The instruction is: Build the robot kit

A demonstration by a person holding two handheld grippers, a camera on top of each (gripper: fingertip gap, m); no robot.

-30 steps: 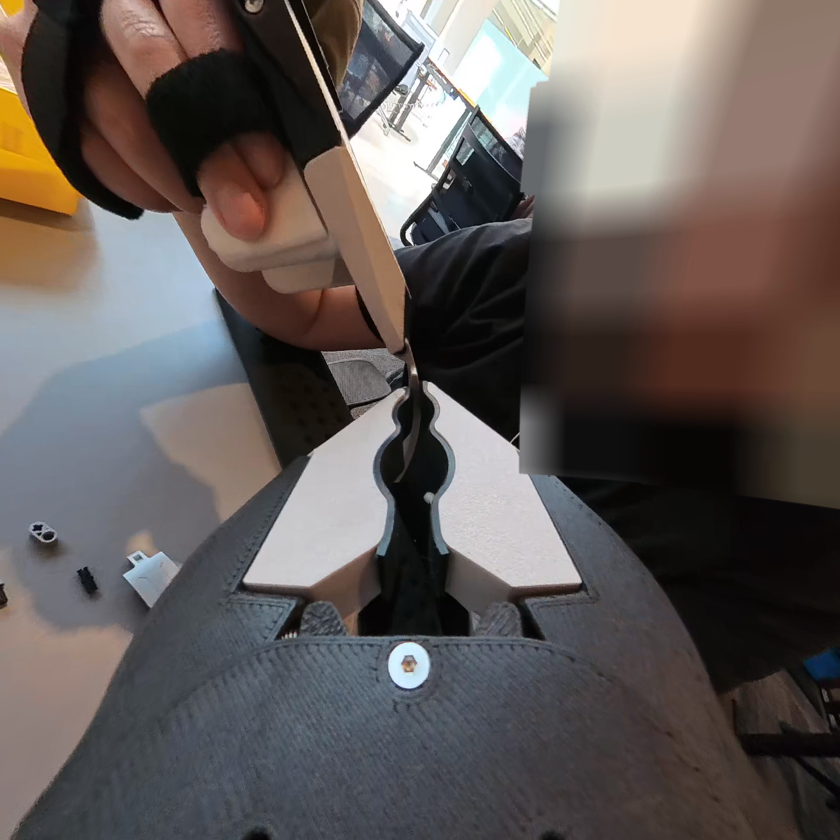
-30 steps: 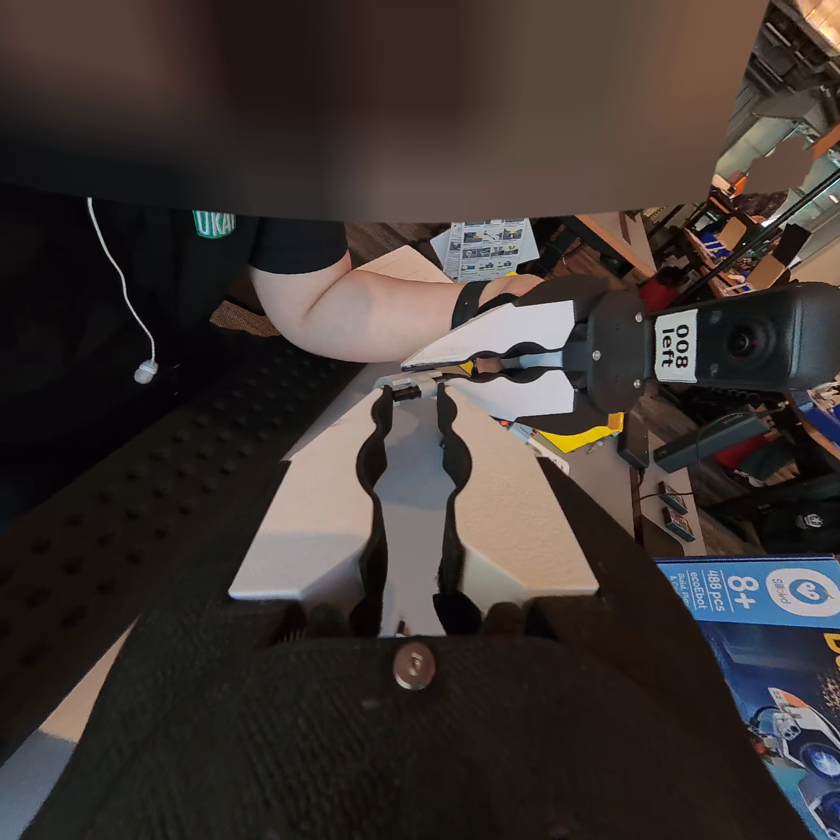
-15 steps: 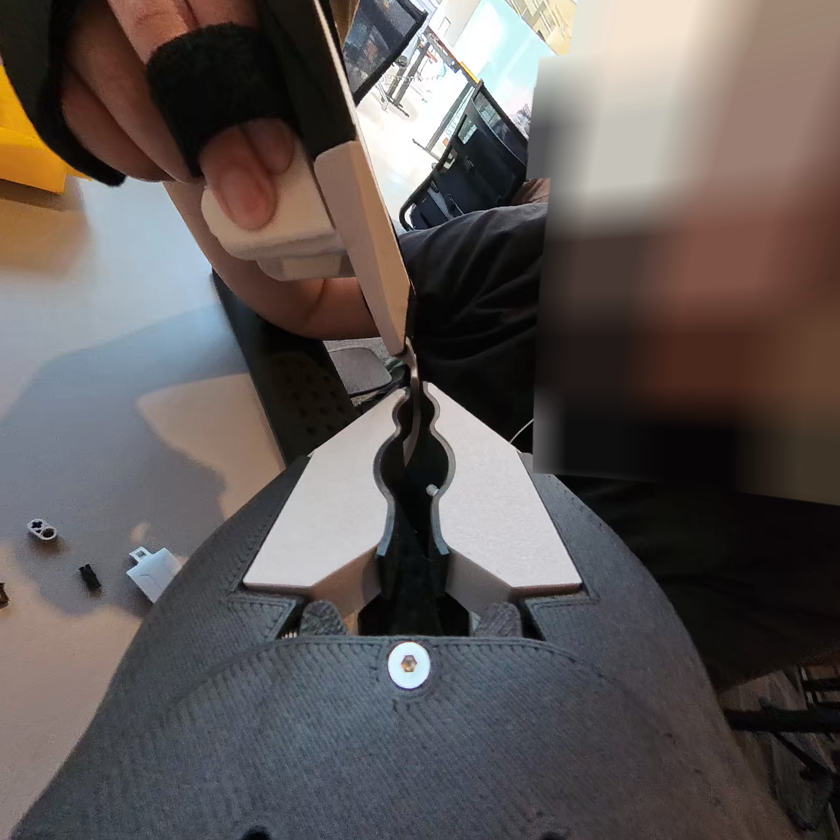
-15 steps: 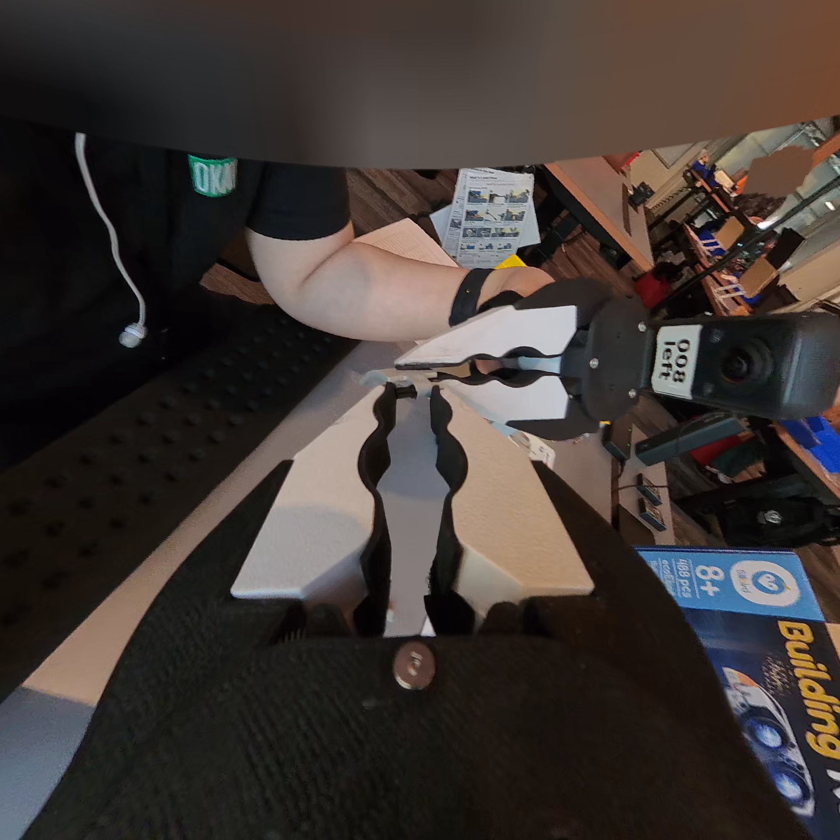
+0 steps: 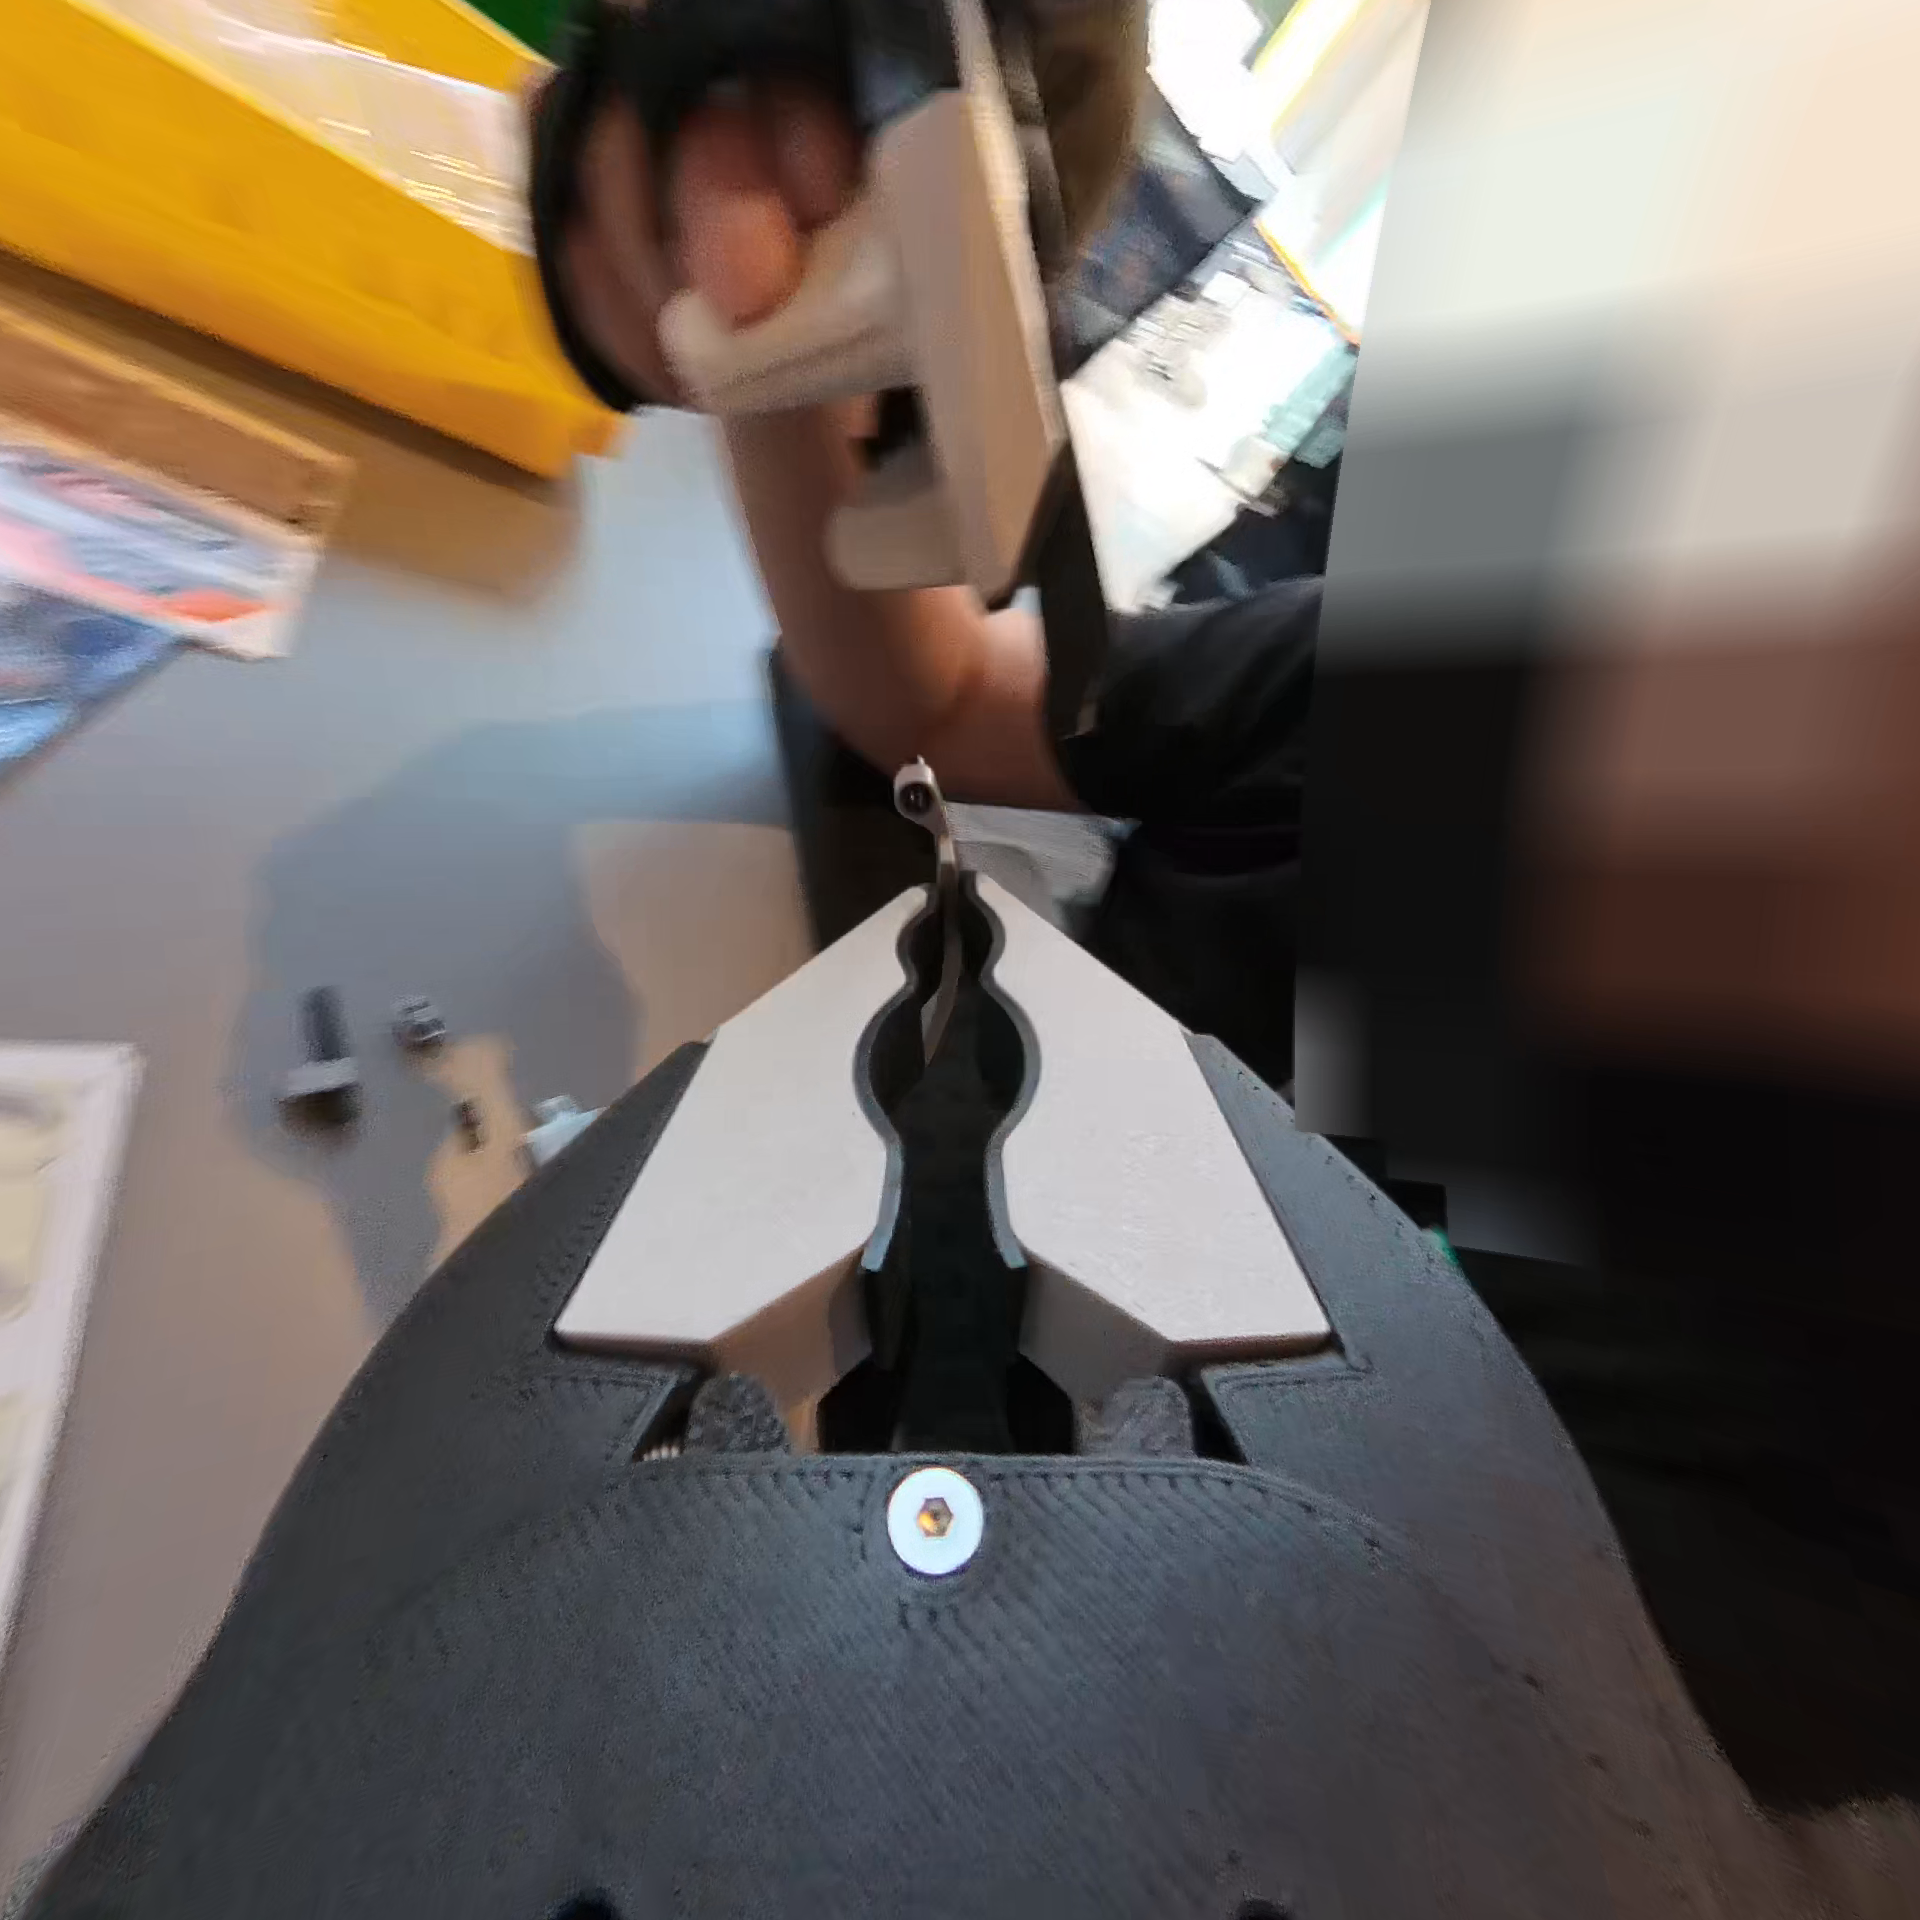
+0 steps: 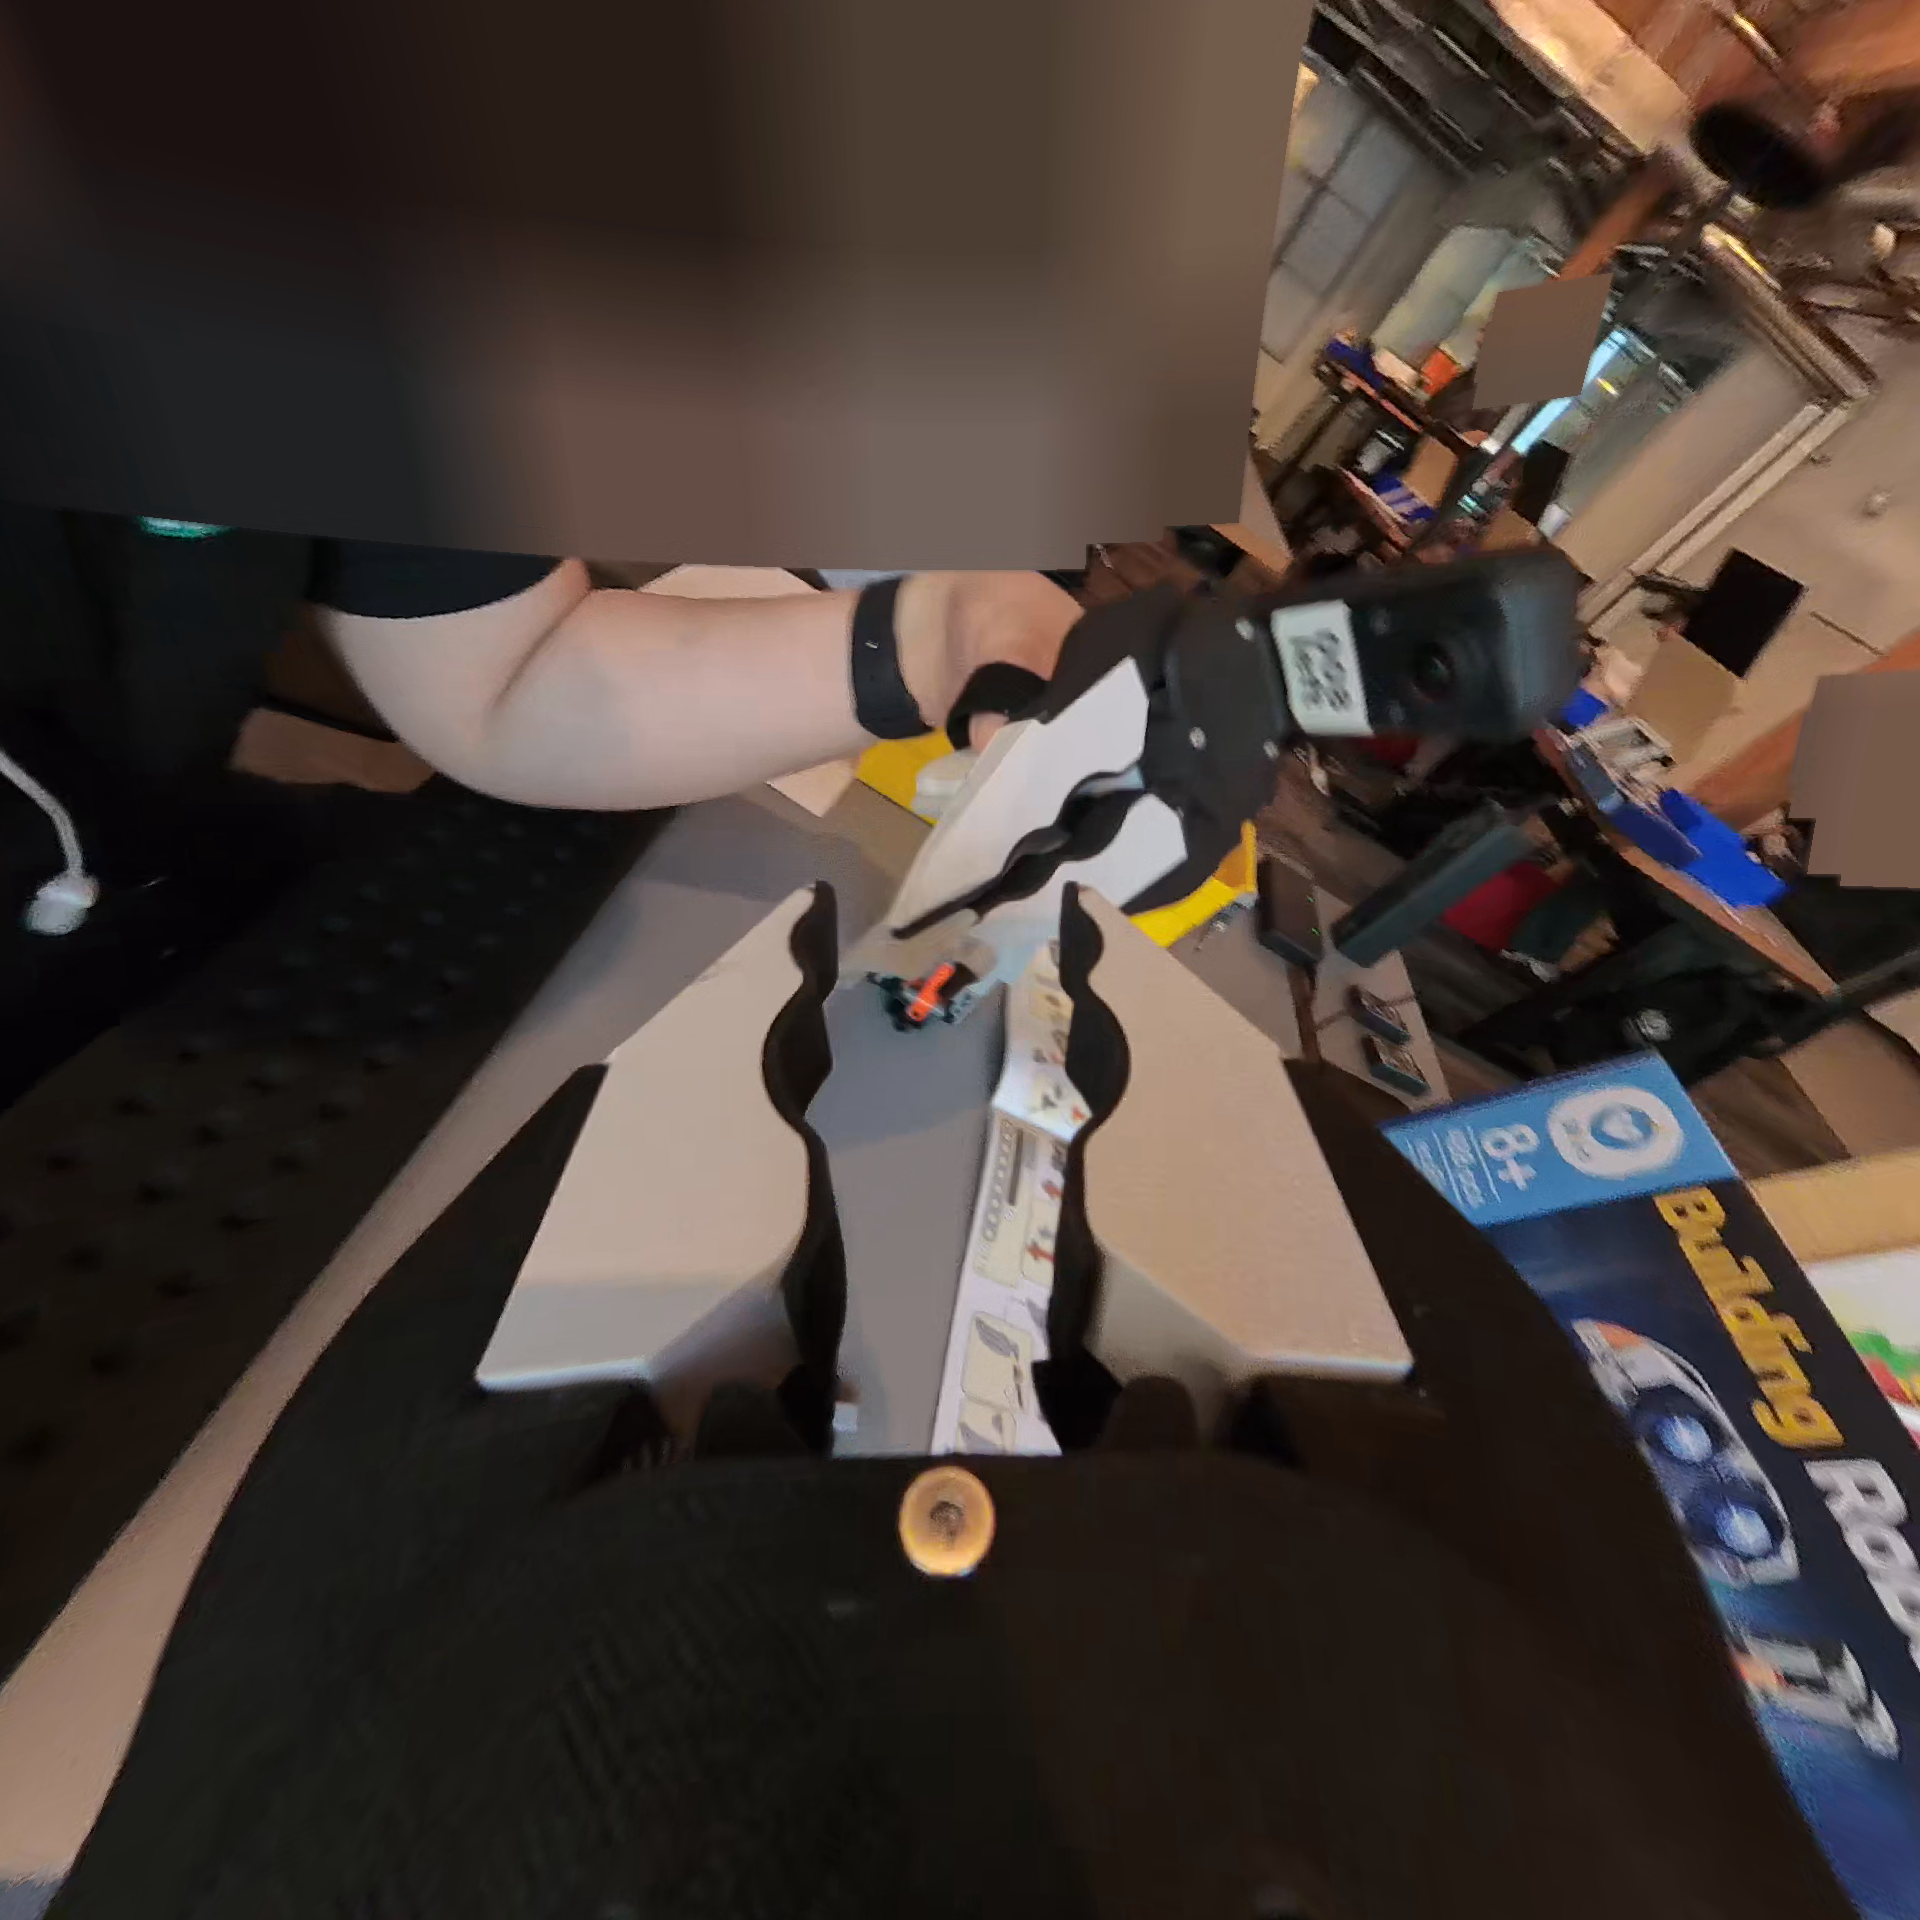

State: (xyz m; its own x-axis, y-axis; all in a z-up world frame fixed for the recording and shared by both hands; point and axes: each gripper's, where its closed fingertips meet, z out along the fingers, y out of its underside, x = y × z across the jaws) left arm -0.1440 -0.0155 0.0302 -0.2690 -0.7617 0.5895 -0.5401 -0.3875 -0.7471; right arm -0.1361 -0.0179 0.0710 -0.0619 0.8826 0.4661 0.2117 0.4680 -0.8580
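My left gripper (image 5: pixel 948 896) is shut on a thin, curved grey part (image 5: pixel 940 956) that sticks out past its tips and ends in a small round grey end (image 5: pixel 918 798). My right gripper (image 6: pixel 948 914) is open and empty above the grey table (image 6: pixel 894 1122). In the right wrist view the left gripper (image 6: pixel 914 923) shows shut, its tips just beyond my right fingertips. A small black-and-orange assembly (image 6: pixel 928 995) lies on the table beyond them. In the left wrist view the right gripper (image 5: pixel 935 343) is blurred, high up, held by a gloved hand.
A yellow bin (image 5: pixel 260 208) and a printed booklet (image 5: pixel 104 603) are at the far left. Loose dark parts (image 5: pixel 322 1049) lie on the table. An instruction sheet (image 6: pixel 997 1226), a blue box (image 6: pixel 1662 1299) and a black perforated mat (image 6: pixel 260 1039) surround the right gripper. My hands' fingertips stand some 4 centimetres from each other.
My right gripper has opened wide and drawn back from the tip of the grey part. My left gripper keeps the part and has tilted down toward the table.
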